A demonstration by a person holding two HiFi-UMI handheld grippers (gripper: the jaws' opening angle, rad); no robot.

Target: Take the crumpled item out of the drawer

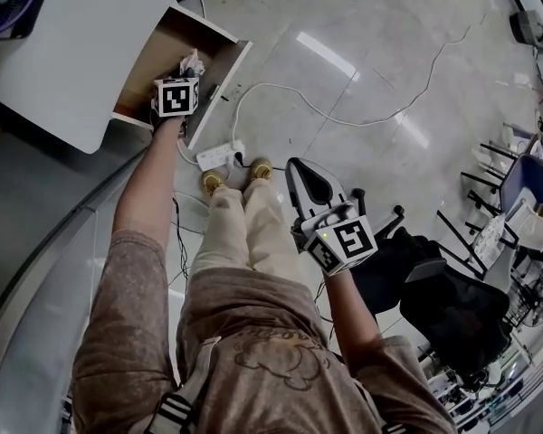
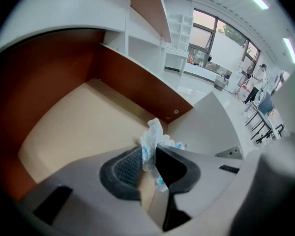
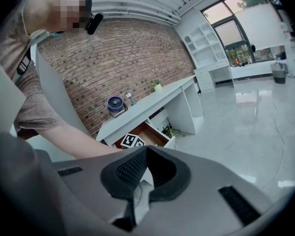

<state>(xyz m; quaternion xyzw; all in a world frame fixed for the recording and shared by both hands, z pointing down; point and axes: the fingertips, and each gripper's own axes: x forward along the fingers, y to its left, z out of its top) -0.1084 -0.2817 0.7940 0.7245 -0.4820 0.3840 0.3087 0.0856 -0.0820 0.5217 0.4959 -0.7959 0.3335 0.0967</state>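
Drawer [image 2: 78, 127]: crumpled item [image 2: 153, 135] between left tongs [image 2: 148, 152]

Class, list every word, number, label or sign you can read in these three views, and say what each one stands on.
No words or numbers can be read in any view.
Left cube, on the left claw: black-and-white square code, no letters.
Right cube, on the right claw: the same kind of code.
Crumpled item: blue print, too blurred to read.
Person's shirt: stitched design, not legible.
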